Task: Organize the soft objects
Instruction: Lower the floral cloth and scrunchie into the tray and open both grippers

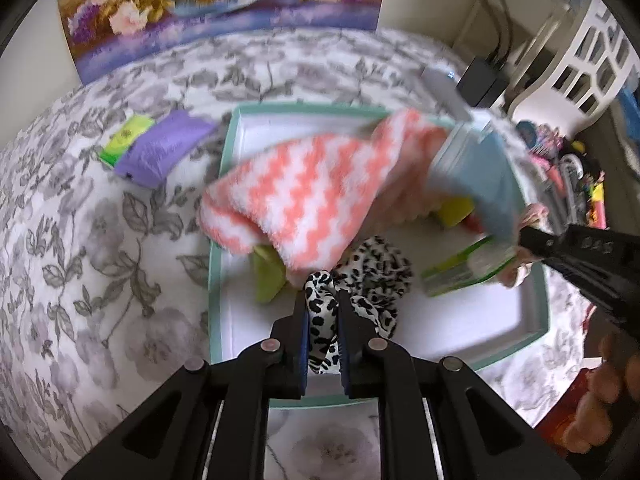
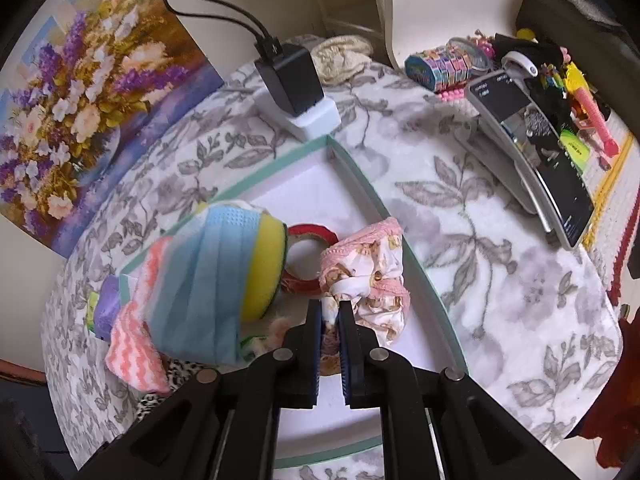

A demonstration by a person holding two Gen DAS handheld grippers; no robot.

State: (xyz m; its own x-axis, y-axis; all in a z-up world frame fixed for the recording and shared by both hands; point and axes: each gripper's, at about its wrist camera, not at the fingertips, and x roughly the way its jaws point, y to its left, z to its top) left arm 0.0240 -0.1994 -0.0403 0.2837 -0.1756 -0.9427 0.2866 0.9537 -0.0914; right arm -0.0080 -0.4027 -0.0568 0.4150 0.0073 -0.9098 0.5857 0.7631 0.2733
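A teal-rimmed white tray (image 1: 215,240) lies on the floral cloth. My left gripper (image 1: 322,304) is shut on a leopard-print fabric (image 1: 376,276) over the tray's near part. An orange-and-white zigzag fluffy cloth (image 1: 304,196) and a blue face mask (image 1: 480,172) hang over the tray, blurred. My right gripper (image 2: 330,316) is shut on a pink floral lace-trimmed cloth (image 2: 368,276) inside the tray (image 2: 420,264); it shows at the left wrist view's right edge (image 1: 520,240). A yellow sponge (image 2: 266,264) and a red tape roll (image 2: 308,240) sit beside the mask (image 2: 208,276).
A purple packet (image 1: 160,148) and a green packet (image 1: 124,140) lie left of the tray. A black charger on a white block (image 2: 292,84), a grey device (image 2: 532,148), toys (image 2: 444,64) and a white chair (image 2: 440,0) are at the back. A flower painting (image 2: 68,108) leans on the wall.
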